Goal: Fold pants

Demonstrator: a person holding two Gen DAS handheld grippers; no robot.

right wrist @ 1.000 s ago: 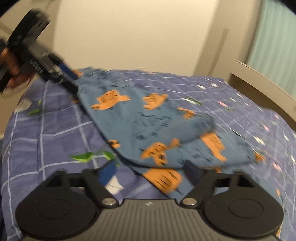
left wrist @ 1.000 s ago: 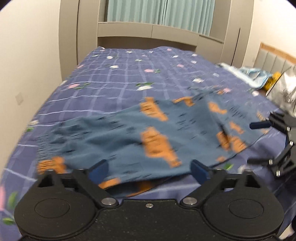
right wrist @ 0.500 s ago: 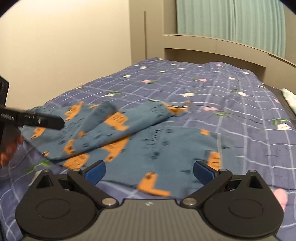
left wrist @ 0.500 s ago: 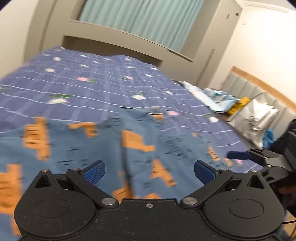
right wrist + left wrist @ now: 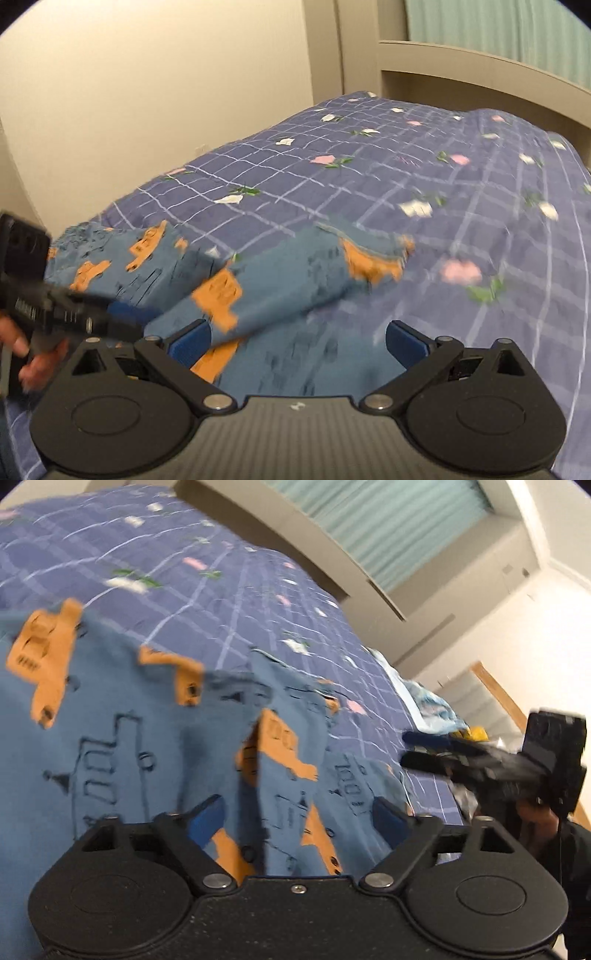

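Gaping wide over the pants (image 5: 122, 746), both grippers' jaws hold nothing.

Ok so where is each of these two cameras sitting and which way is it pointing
Left wrist: on the left gripper, tilted, looking over the pants toward the curtain; the right gripper shows at right.
Right wrist: on the right gripper, facing up the bed toward the headboard; the left gripper and hand show at left.
Shared: pants, bed, both open grippers.

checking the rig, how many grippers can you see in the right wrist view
2. The right gripper fills the bottom of the view, open over the pants. The left gripper reaches in from the left edge.
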